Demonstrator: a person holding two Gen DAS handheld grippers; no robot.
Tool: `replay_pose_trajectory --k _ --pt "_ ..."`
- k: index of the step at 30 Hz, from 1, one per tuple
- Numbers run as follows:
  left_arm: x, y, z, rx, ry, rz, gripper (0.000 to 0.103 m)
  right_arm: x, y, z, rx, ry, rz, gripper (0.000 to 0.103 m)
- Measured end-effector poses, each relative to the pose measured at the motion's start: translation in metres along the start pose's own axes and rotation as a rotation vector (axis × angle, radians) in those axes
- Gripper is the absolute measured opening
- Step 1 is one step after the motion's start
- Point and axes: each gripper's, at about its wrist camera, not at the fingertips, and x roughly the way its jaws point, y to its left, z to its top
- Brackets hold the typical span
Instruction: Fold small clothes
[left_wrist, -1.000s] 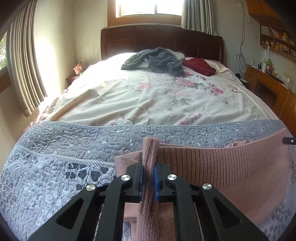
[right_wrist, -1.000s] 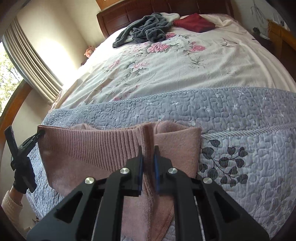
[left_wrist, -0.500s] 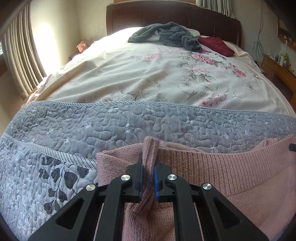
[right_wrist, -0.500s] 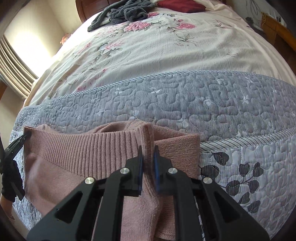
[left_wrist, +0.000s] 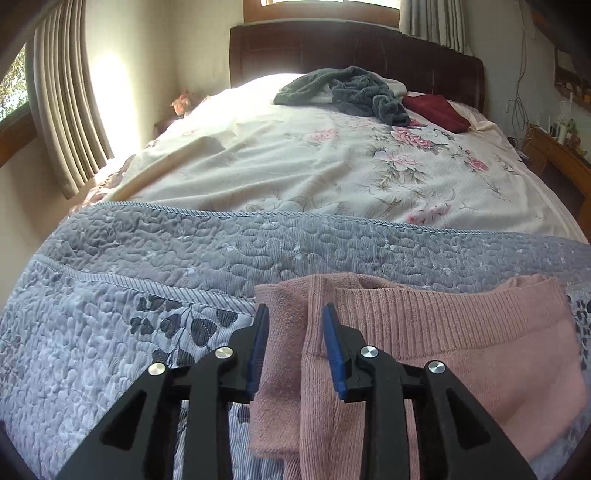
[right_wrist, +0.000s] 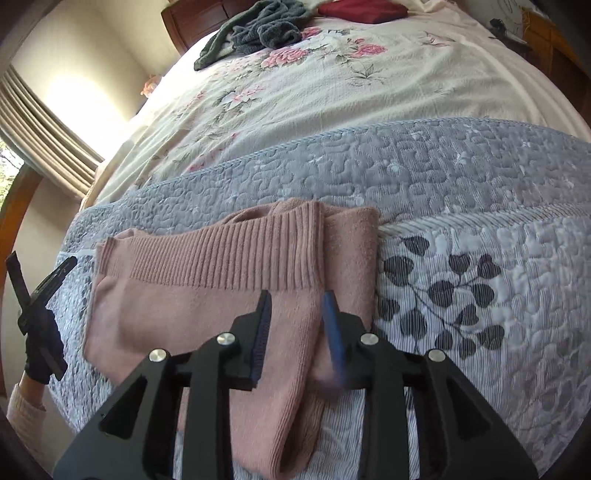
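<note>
A pink knit garment (left_wrist: 436, 332) with a ribbed band lies flat on the grey quilted bedspread (left_wrist: 147, 280) at the foot of the bed. My left gripper (left_wrist: 295, 325) stands open over the garment's left edge, its blue pads apart on either side of a raised fold. In the right wrist view the same pink garment (right_wrist: 207, 280) lies under my right gripper (right_wrist: 297, 310), which is open over its right edge. The left gripper (right_wrist: 40, 295) shows there at the far left, held by a gloved hand.
A floral cream sheet (left_wrist: 332, 166) covers the bed beyond the quilt. A grey garment pile (left_wrist: 351, 92) and a dark red cloth (left_wrist: 436, 110) lie near the headboard (left_wrist: 369, 48). Curtains (left_wrist: 66, 110) hang at the left; a wooden shelf (left_wrist: 554, 147) stands at the right.
Both grippers have opened and let go of the pink garment's band, which now lies flat on the quilt. Both have drawn back slightly.
</note>
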Motion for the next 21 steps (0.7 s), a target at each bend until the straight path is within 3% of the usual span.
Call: replay_pose_trajectory --k 6,14,16,21 --pt "-0.060 -0.016 -0.046 0.045 0.037 -0.096 0.038 -0.028 0.008 -0.073 -0.049 0.089 0.051 0.036" --pt "-0.056 -0.045 -0.090 0.050 0.174 -0.155 0.040 -0.001 0.011 -0.109 -0.006 0.183 0.104 0.036" --pt "-0.047 -0.047 -0.096 0.043 0.209 -0.159 0.040 0.006 0.016 -0.110 -0.020 0.199 0.109 0.014" --pt "-0.027 -0.039 -0.107 0.015 0.279 -0.154 0.040 -0.003 0.013 -0.110 -0.021 0.211 0.083 0.008"
